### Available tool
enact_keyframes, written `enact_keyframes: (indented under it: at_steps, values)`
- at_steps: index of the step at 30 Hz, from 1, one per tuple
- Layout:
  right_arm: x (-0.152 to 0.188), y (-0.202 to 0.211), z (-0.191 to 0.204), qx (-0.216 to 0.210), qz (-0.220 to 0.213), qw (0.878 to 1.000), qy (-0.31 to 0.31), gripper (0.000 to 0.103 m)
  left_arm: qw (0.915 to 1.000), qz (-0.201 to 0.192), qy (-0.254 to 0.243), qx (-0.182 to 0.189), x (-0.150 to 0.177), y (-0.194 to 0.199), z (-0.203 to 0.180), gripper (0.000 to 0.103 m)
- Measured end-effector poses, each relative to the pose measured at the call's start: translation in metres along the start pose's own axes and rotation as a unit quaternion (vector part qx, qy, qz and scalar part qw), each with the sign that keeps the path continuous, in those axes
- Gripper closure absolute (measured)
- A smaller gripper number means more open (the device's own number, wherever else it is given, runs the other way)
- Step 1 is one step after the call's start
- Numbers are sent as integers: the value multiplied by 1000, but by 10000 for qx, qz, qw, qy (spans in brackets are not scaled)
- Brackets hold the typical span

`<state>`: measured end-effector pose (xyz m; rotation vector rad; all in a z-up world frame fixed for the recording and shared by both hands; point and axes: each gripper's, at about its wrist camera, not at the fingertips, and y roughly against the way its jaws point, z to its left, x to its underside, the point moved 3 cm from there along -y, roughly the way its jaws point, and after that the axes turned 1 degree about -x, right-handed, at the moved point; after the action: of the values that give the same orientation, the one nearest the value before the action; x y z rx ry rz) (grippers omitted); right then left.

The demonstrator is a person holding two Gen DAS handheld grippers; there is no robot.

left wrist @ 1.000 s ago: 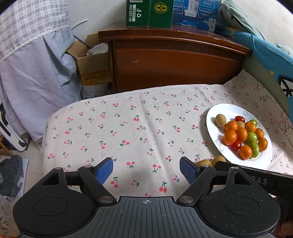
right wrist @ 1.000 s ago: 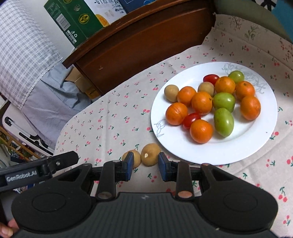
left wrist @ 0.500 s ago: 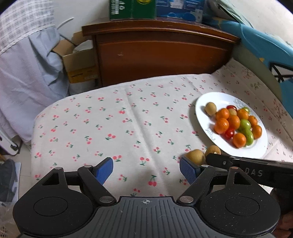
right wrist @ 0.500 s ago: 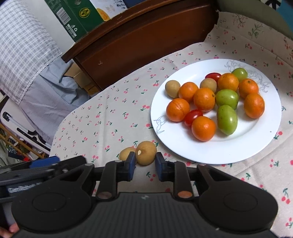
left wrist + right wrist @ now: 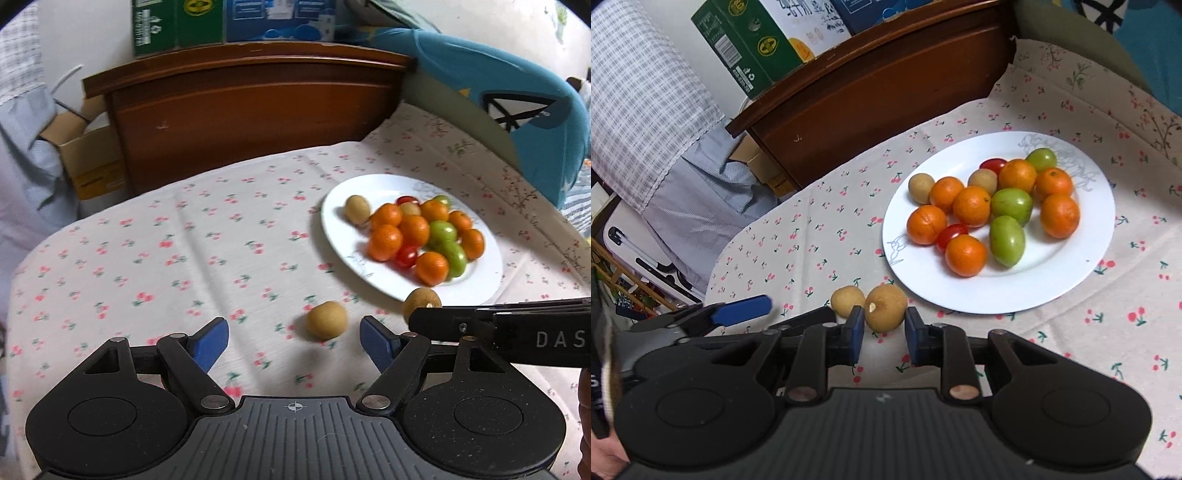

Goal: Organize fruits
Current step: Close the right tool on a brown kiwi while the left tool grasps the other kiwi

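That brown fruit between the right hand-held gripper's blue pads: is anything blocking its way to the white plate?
Nothing visible blocks it. The brown fruit sits on the cloth between the pads of the right hand-held gripper, just outside the white plate. Its near rim is bare; a second brown fruit lies on the other side.

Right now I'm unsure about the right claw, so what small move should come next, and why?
Probably close the right claw a little more: the brown fruit sits between its blue pads with slight gaps either side, on the cloth beside the white plate. The left claw is open.
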<state>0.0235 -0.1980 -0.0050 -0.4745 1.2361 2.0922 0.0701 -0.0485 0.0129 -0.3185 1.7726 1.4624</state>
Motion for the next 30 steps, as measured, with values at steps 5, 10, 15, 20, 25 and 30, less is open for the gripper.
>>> enact_keyframes:
  at_steps: [5,10,15,20,25,30]
  values:
    - [0,9,-3,-7,-62,10000,-14,79,9999,-51,-57,128,-1,-12,-8,32]
    - [-1,14,-7,-19,-94,9999,-62,79,9997,55,64,220,0,-24,-7,50]
    - [-1,16,-11,6,-97,9999,-108,79,9996,7,88,281,0,-28,-10,64]
    - [-1,15,-12,33,-94,9999,-135,79,9995,-29,48,298,1,-29,-13,77]
    - [-2,17,-11,25,-130,9998,-124,79,9994,-126,143,294,-2,-22,-12,77]
    - [-5,23,-10,0,-219,9997,-132,79,9990,-242,192,318,-8,-11,-12,77]
